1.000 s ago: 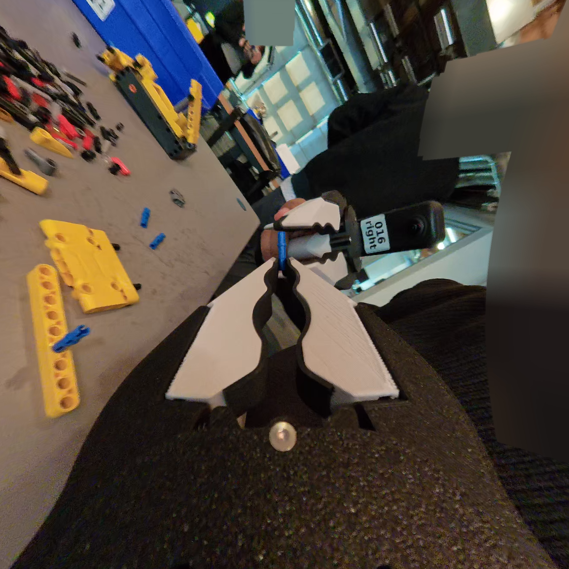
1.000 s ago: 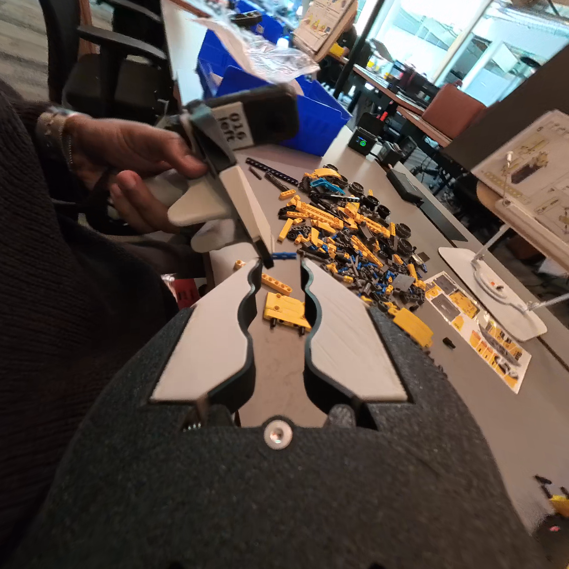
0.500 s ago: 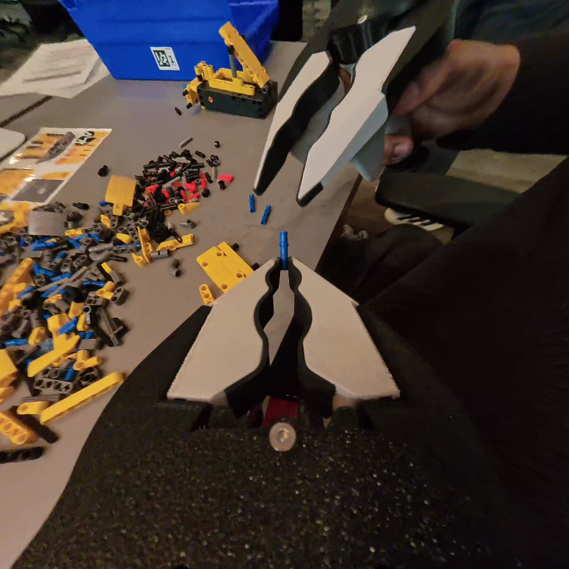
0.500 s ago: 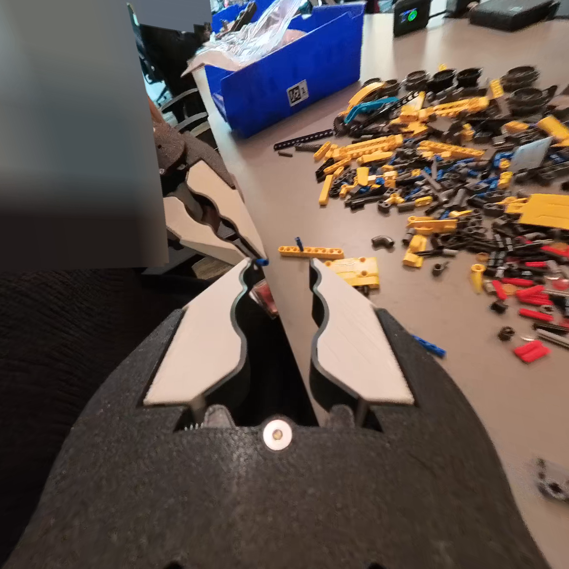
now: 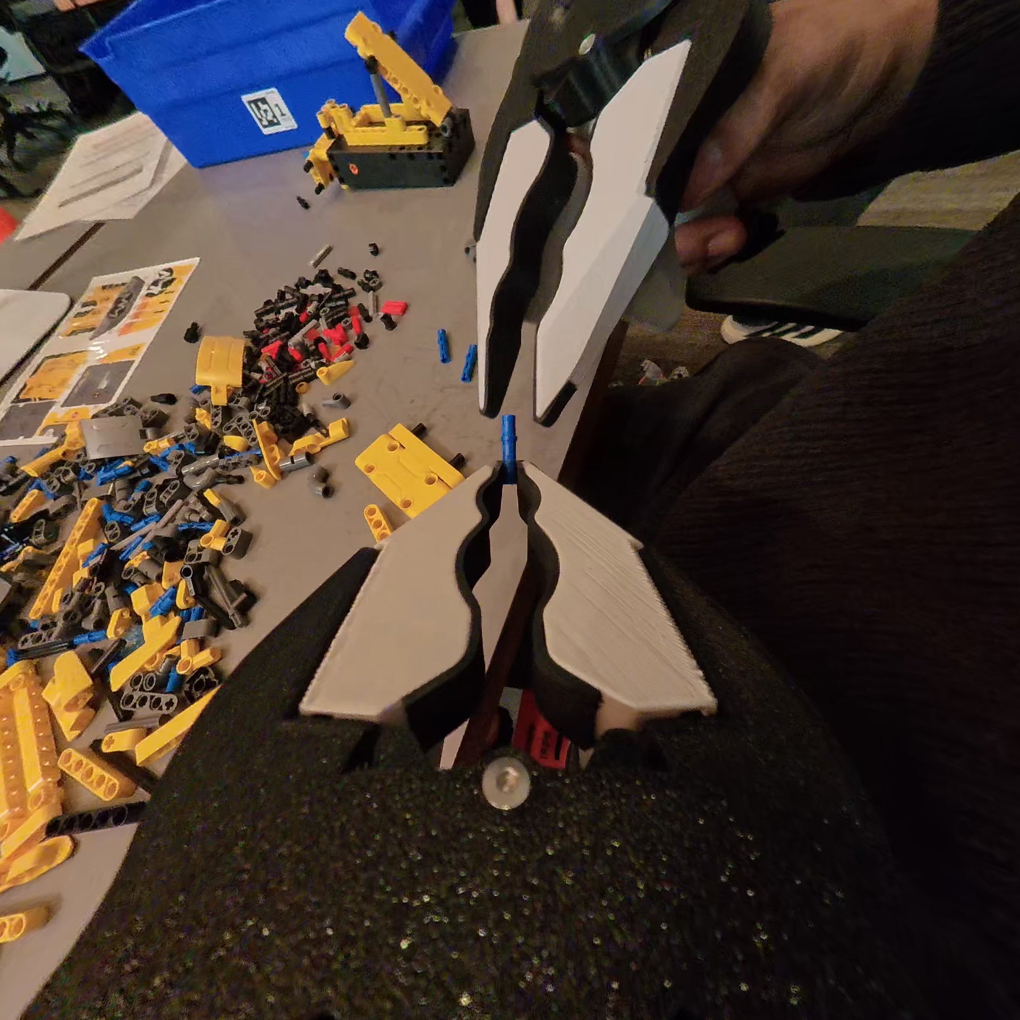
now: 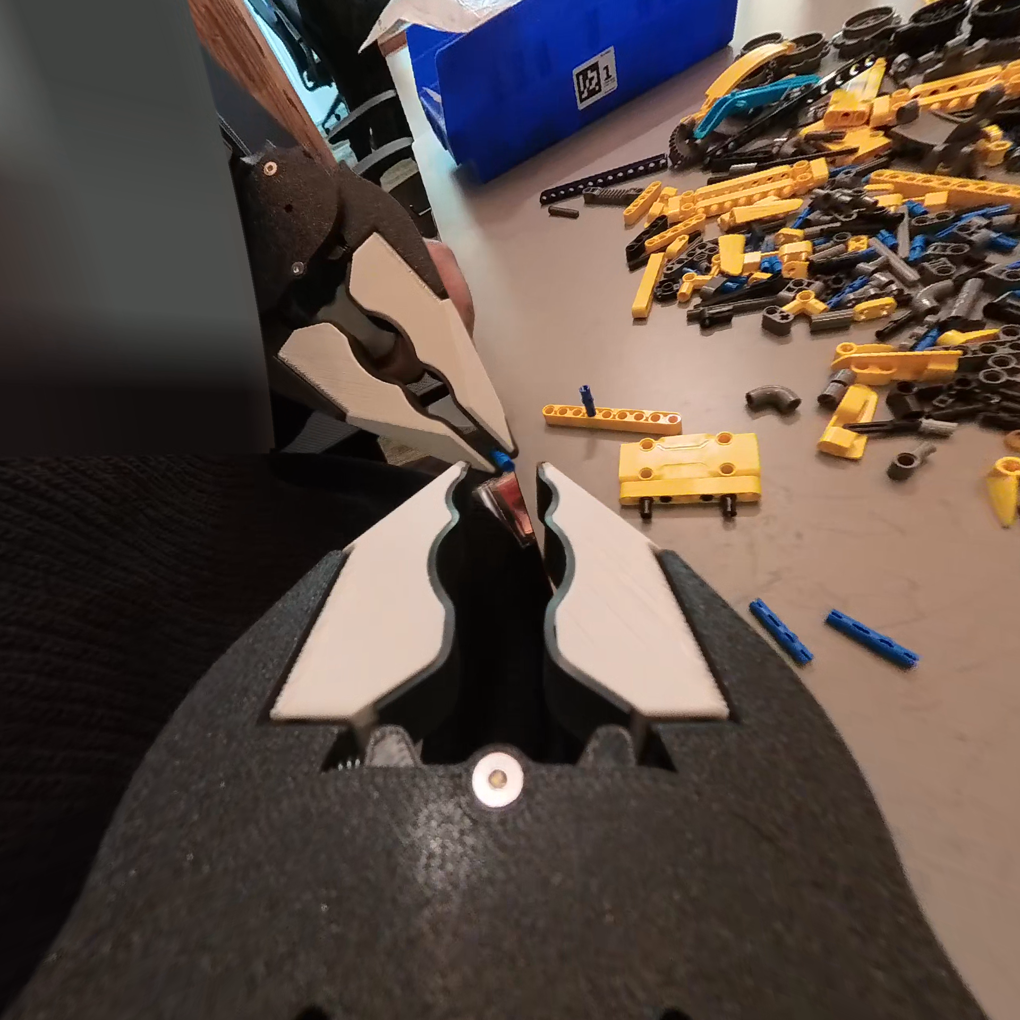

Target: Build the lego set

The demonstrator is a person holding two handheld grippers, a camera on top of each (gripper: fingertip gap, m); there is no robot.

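My left gripper [image 5: 509, 469] is shut on a small blue pin [image 5: 508, 443], which sticks out past its tips over the table's near edge. My right gripper [image 6: 501, 468] is open and empty. In the left wrist view the right gripper [image 5: 516, 411] hangs tips-down just above the pin, one tip on each side of its end. In the right wrist view the left gripper [image 6: 499, 455] comes in from the left, and the blue pin [image 6: 500, 457] shows at its tip, just beyond my right gripper's open tips. A hand [image 5: 817, 110] holds the right gripper.
A yellow plate [image 6: 690, 468] and a yellow beam [image 6: 612, 418] with a blue pin standing in it lie on the grey table [image 6: 773, 552]. Two loose blue pins [image 6: 872, 639] lie close by. A big pile of yellow, black and blue parts [image 5: 138, 524], a half-built yellow model [image 5: 392, 138] and a blue bin [image 5: 232, 72] stand farther off. Only a small space, under 4 cm, lies between the two pairs of fingers. My right tips are roughly 7 cm from the yellow plate [image 6: 690, 468]. Look for it in the left wrist view [image 5: 407, 463] too.
Both grippers swung down toward the table. The left stayed shut on the blue pin. The right gripper came closer, and its open tips now sit right at the pin's end.
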